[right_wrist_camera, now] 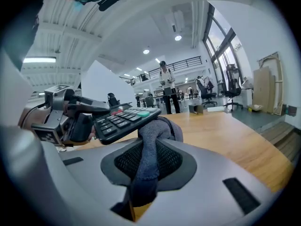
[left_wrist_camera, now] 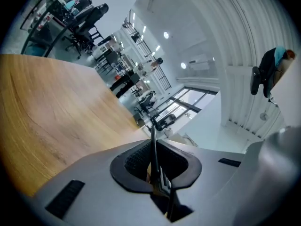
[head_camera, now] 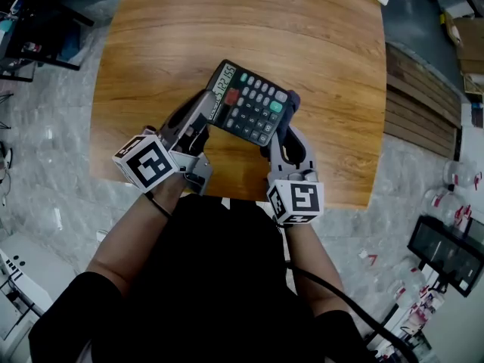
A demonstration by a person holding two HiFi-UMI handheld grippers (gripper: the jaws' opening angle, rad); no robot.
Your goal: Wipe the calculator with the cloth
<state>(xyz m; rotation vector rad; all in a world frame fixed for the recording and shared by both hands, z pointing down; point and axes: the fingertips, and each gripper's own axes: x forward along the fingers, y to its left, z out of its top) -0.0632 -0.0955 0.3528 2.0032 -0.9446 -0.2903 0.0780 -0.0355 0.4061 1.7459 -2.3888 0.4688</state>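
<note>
A black calculator point(head_camera: 250, 102) with grey keys, a red key and a green key is held above the wooden table point(head_camera: 189, 29), face up and tilted. My left gripper point(head_camera: 208, 110) is shut on its left edge; in the left gripper view the calculator point(left_wrist_camera: 153, 161) shows edge-on between the pads. My right gripper point(head_camera: 287, 116) is shut on a grey-blue cloth point(head_camera: 290, 106), which is bunched at the calculator's right edge. In the right gripper view the cloth point(right_wrist_camera: 151, 149) rises from between the pads and touches the underside of the calculator point(right_wrist_camera: 123, 119) at its near corner.
The table's front edge point(head_camera: 249, 200) lies just ahead of the person's body. A grey marble floor surrounds it, with wooden planks point(head_camera: 420, 104) to the right and clutter point(head_camera: 446, 248) at the lower right. People and chairs stand far off in the hall.
</note>
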